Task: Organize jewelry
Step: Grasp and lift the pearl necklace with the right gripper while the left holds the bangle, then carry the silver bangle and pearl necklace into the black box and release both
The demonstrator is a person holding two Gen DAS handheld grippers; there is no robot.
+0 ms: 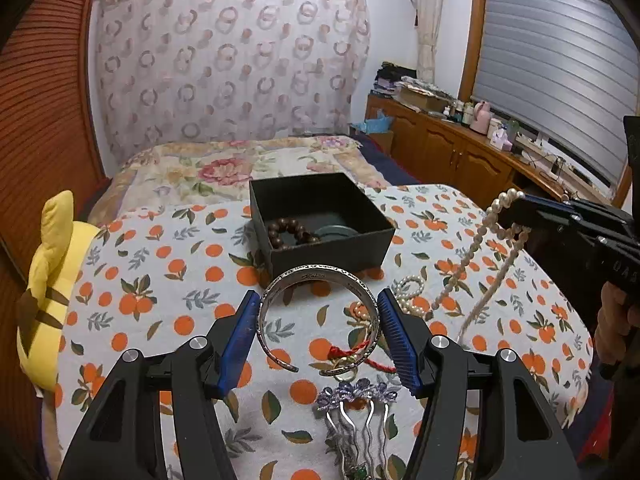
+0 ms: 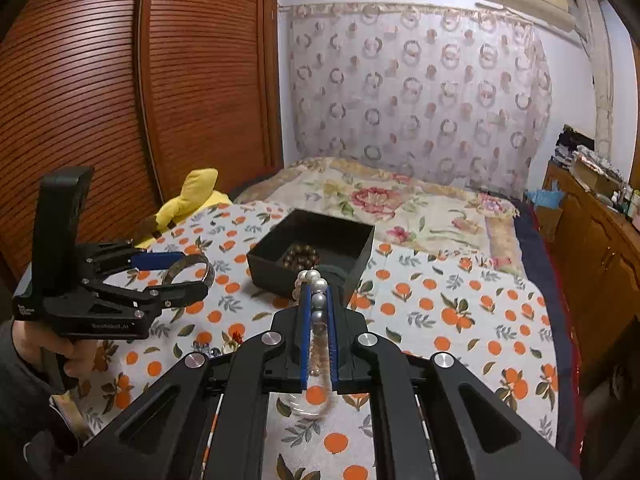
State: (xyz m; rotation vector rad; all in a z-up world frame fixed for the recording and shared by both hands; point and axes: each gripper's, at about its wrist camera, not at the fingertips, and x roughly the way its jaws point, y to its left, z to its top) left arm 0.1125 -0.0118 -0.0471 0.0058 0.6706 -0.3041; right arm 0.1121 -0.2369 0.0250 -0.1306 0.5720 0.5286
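A: Which container appears, and what lies in it?

B: A black box [image 1: 320, 216], open at the top, stands on the orange-print cloth [image 1: 160, 264]. Inside it lie a brown wooden bead bracelet [image 1: 290, 234] at the near left and a dark green bangle [image 1: 335, 232] beside it at the right.

A: How does the left gripper [image 1: 318, 300] stand?

B: Its jaws are partly closed, blue pads pressing either side of a silver cuff bangle [image 1: 316, 314]. The bangle is an engraved band with a gap in its ring, held above the cloth just in front of the box.

A: And the right gripper [image 2: 319, 292]?

B: Its jaws are nearly together, clamping a pearl necklace [image 2: 318, 300]. The white pearls run between the pads, and in the left wrist view the strands hang from the gripper to the cloth at the right of the box.

A: What stays on the cloth?

B: A purple flowered hair comb [image 1: 356, 400], a red cord [image 1: 352, 350] with a small ring, and a small pearl bracelet [image 1: 410, 284] near the box.
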